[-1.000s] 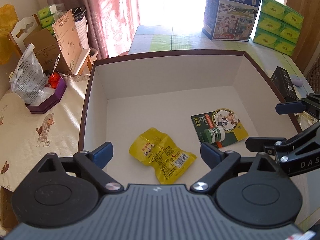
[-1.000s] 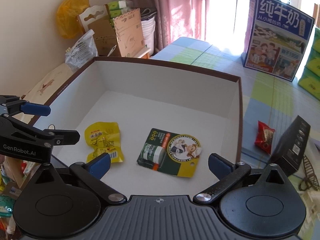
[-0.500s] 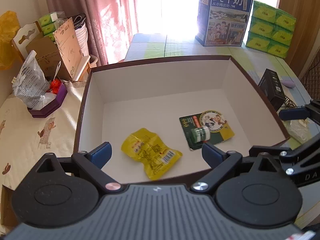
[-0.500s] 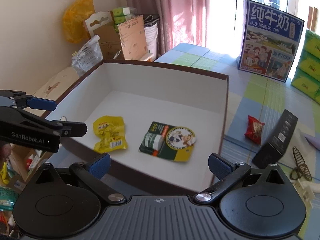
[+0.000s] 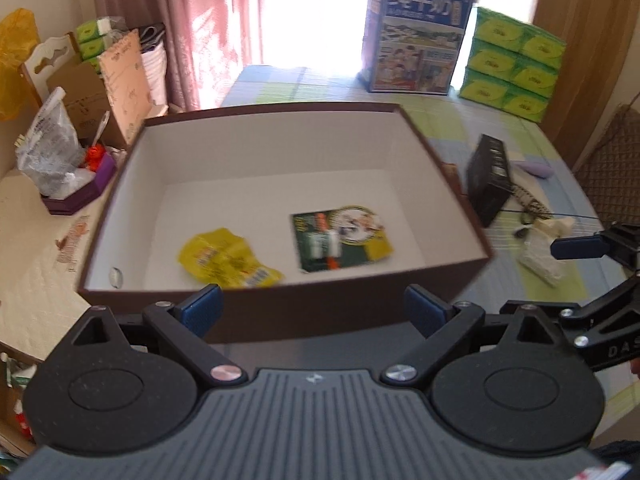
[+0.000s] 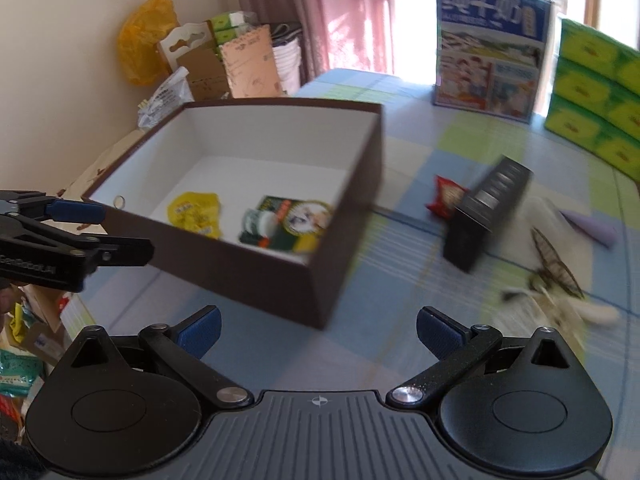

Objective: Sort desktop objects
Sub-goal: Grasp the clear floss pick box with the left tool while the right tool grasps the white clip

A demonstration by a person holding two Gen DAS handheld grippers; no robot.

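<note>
I am holding my left hand-held gripper (image 5: 312, 310) and right hand-held gripper (image 6: 318, 328) spread wide and gripping nothing, both before the box (image 5: 280, 308) on the worktop (image 6: 400, 292). Inside the box are lying a yellow packet (image 5: 226, 258) and a green card (image 5: 342, 238). Beyond, right of the box, a red packet (image 6: 444, 196) is touching a black carton (image 6: 486, 214).
</note>
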